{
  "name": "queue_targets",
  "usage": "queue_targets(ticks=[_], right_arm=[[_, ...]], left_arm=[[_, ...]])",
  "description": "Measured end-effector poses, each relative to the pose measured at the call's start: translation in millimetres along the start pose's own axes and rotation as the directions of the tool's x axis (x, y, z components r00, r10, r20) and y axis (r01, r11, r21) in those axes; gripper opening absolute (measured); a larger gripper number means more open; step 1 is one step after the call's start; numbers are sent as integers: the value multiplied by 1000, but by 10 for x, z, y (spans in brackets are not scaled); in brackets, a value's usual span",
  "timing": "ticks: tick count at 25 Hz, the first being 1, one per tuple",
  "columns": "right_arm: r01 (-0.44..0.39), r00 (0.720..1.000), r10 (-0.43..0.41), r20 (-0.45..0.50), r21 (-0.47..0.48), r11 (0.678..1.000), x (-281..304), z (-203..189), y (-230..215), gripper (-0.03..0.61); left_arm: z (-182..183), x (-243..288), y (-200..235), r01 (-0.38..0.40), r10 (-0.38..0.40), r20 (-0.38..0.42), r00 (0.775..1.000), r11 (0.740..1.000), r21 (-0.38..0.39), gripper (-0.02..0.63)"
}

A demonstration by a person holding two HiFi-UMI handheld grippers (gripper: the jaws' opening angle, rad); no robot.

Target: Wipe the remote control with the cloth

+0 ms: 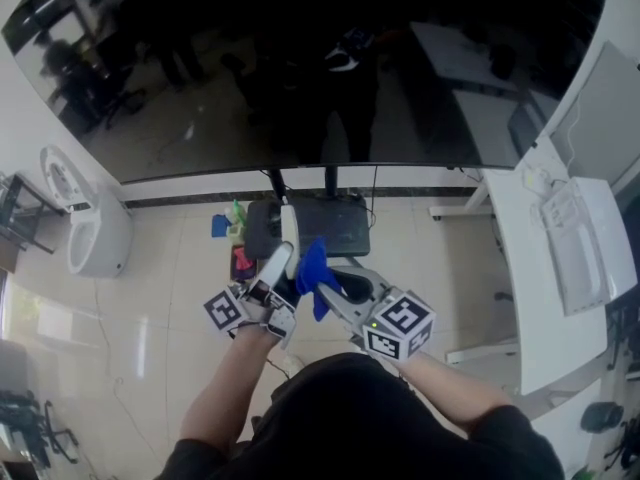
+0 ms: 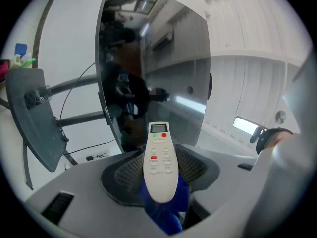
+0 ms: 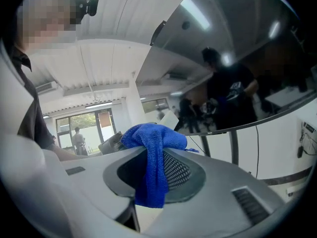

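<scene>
Mid-wipe, by the look of it: the left gripper (image 1: 268,286) held the white remote control (image 2: 160,162) by its lower end, jaws set wide around the body, buttons facing the camera. The right gripper (image 1: 345,303) had its jaws narrowed on a bunched blue cloth (image 3: 153,152), which sat against the remote's lower end, both raised in the air before a large dark screen (image 1: 300,68). The next move probably called for drawing the cloth along the casing while the left grip stayed firm. No container was in play; items on the stand (image 1: 340,223) below were too small to tell.
</scene>
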State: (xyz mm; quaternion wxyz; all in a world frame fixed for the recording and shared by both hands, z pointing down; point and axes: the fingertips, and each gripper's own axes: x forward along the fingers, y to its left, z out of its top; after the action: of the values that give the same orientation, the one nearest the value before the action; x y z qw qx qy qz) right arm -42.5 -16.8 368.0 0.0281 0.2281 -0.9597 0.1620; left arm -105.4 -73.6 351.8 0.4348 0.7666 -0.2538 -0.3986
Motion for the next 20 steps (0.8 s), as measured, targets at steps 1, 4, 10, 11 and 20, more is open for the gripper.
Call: queue_targets(ticks=[1, 4, 10, 11, 20], right_arm=[[-9, 1000, 9, 0, -2, 1000, 18, -17, 11, 95], [-12, 1000, 11, 15, 4, 1000, 53, 17, -24, 94], [44, 997, -44, 62, 2, 999, 13, 226, -294, 95], [55, 996, -55, 71, 0, 999, 2, 271, -347, 94], [149, 987, -143, 69, -80, 986, -151, 335, -621, 95]], left_arm=[[-17, 12, -12, 2, -2, -8, 1000, 1000, 1, 202], [-187, 27, -22, 2, -1, -75, 997, 1000, 9, 202], [-502, -40, -2, 8, -12, -185, 983, 1000, -24, 202], [-557, -52, -10, 14, -20, -205, 979, 999, -31, 202], [-658, -75, 182, -73, 89, -233, 968, 994, 75, 202]])
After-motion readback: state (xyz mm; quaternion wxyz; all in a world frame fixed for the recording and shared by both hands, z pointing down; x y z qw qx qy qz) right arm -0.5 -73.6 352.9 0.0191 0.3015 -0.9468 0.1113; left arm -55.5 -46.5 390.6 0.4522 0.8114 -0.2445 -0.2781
